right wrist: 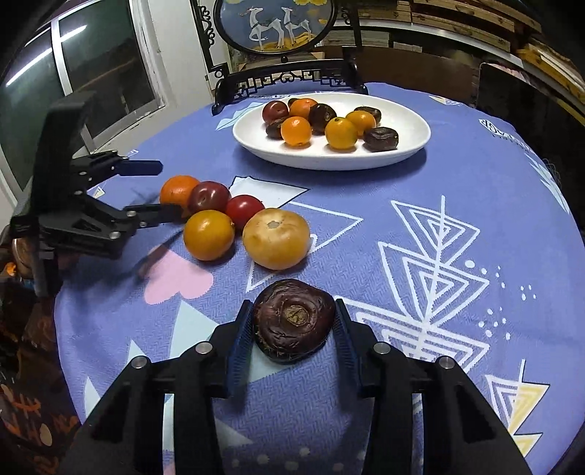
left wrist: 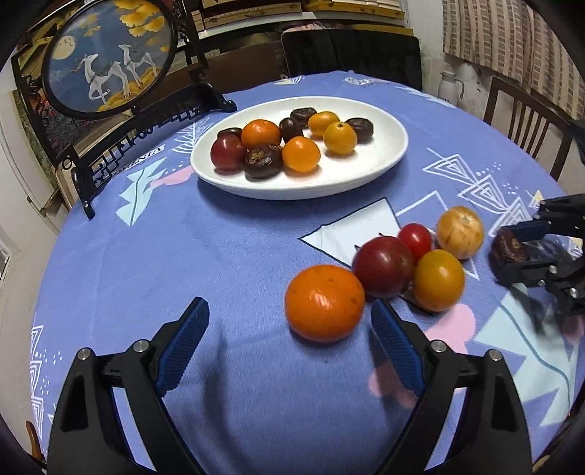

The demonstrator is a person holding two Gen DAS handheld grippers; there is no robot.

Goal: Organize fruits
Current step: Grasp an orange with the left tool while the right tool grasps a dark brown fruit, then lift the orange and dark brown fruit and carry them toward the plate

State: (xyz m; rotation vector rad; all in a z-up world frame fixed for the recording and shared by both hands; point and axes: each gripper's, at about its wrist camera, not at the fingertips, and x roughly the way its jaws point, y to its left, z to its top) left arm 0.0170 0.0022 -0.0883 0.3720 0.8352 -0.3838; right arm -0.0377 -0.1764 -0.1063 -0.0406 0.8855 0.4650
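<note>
A white oval plate [left wrist: 380, 160] [right wrist: 409, 146] at the back holds several orange, red and dark fruits. On the blue cloth lies a loose group: an orange tangerine [left wrist: 324, 302] [right wrist: 178, 190], a dark red tomato [left wrist: 383, 266] [right wrist: 209, 196], a small red tomato [left wrist: 415, 239] [right wrist: 244, 209], an amber tomato [left wrist: 438, 280] [right wrist: 208, 234] and a pale yellow tomato [left wrist: 460, 232] [right wrist: 276, 238]. My left gripper [left wrist: 290, 321] [right wrist: 166, 190] is open, its fingers either side of the tangerine. My right gripper [right wrist: 294, 321] [left wrist: 512, 244] is shut on a dark brown wrinkled fruit [right wrist: 293, 320] [left wrist: 509, 247].
A round framed deer picture on a black stand [left wrist: 109, 58] [right wrist: 278, 25] stands behind the plate. A dark chair [left wrist: 351, 54] and a wooden chair [left wrist: 526, 124] stand beyond the round table's far edge. A window [right wrist: 91, 73] is on the left.
</note>
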